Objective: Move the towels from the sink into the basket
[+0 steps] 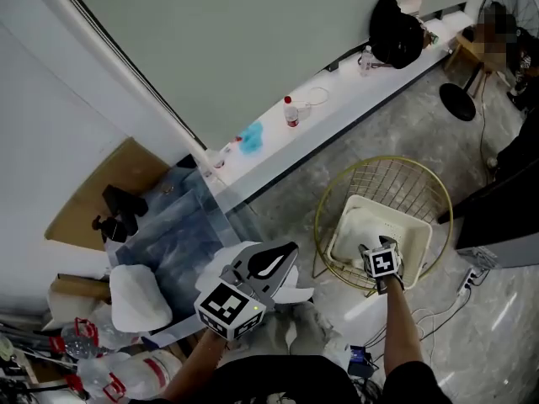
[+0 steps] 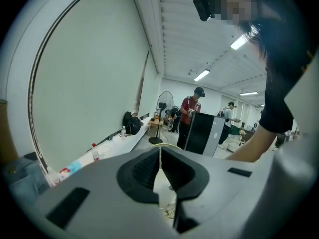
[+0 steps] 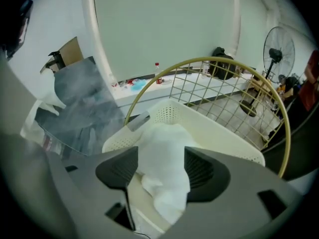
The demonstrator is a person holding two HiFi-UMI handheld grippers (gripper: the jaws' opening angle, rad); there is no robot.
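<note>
Towel sits between wide-spread jaws of right gripper; pads not pinching it, so loose. Cloth lies inside white basket, toward its near edge, basket nested in gold wire stand. Left gripper closed tight, nothing in it, off to basket's left. Step in hand, by my judgement: release of towel. To do well: hold jaws wide, lift straight up so cloth does not catch on ribbed pads or drag over basket rim; check no corner trails outside.
</note>
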